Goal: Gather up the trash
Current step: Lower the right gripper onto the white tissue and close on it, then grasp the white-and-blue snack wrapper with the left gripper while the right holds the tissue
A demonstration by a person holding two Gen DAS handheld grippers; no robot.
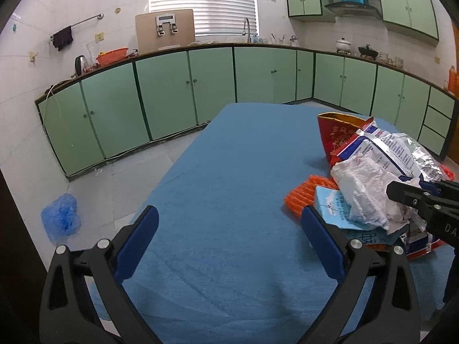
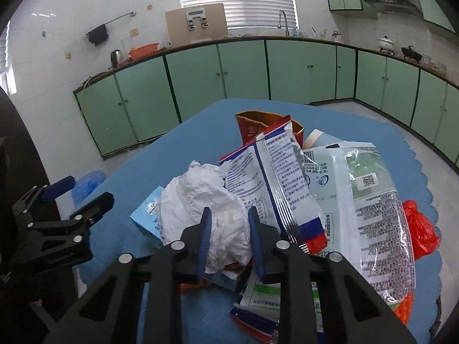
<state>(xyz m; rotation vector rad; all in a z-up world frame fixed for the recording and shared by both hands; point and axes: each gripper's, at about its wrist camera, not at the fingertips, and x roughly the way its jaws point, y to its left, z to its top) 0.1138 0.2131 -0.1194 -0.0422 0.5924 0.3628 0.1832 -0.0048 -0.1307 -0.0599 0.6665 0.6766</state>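
Right wrist: right tongs [image 2: 229,223] tilt down, pinching crumpled white tissue [image 2: 200,200].

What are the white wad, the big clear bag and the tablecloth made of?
White wad: looks like thin plastic film or tissue, matte, finely crumpled; can't settle which. The right gripper pinches it.
Clear bag: plastic film, glossy, with printed text and glare streaks.
Tablecloth: seems woven fabric, matte blue, faint weave, scalloped edge in the right wrist view.

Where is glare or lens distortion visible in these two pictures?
Left wrist view: the window blind is washed out and the counter edge bows. Right wrist view: light glints on the foil snack bag, and dark corners frame the picture.
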